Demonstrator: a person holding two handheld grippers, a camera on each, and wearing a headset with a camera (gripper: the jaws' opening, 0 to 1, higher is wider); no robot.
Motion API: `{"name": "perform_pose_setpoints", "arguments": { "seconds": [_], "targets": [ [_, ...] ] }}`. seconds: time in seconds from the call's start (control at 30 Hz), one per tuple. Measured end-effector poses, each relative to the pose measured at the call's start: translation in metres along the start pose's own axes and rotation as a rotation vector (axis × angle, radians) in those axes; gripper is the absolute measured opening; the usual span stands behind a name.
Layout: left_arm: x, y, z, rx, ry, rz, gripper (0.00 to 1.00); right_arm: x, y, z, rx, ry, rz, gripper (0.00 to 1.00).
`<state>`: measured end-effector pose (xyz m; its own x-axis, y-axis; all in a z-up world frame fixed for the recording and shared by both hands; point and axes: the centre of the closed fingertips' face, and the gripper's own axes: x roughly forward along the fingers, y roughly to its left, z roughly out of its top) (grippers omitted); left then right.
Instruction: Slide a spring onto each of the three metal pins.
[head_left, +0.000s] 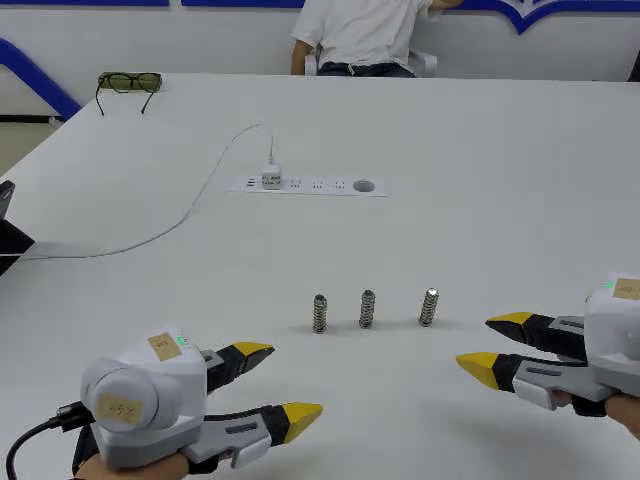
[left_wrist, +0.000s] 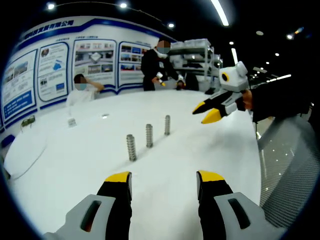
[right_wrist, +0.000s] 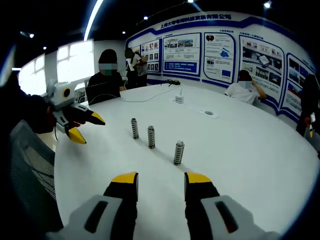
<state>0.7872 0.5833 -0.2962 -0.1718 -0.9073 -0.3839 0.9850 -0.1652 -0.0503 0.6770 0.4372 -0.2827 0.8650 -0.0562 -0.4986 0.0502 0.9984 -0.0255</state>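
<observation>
Your left gripper (head_left: 290, 380) and right gripper (head_left: 475, 342) gape empty; ahead of them all three pins (head_left: 431, 293) carry springs (head_left: 367, 310), so seemingly nothing left

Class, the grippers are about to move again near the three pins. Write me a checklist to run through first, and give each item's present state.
1. Left gripper open, holding nothing: ok.
2. Right gripper open, holding nothing: ok.
3. Left pin, middle pin and right pin upright in a row: ok.
4. Springs coiled around every pin: ok.
5. Each spring seated fully down to the table: cannot tell.
6. Power strip well apart from the pins: ok.
</observation>
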Motion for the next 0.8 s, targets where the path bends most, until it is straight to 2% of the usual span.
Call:
{"name": "perform_pose_setpoints", "arguments": {
  "seconds": [0.8],
  "targets": [
    [0.0005, 0.0031, -0.0020, -0.014, -0.007, 0.014, 0.55, -0.0026, 0.0019, 0.0004, 0.018, -0.021, -0.012, 0.40]
  ]
}}
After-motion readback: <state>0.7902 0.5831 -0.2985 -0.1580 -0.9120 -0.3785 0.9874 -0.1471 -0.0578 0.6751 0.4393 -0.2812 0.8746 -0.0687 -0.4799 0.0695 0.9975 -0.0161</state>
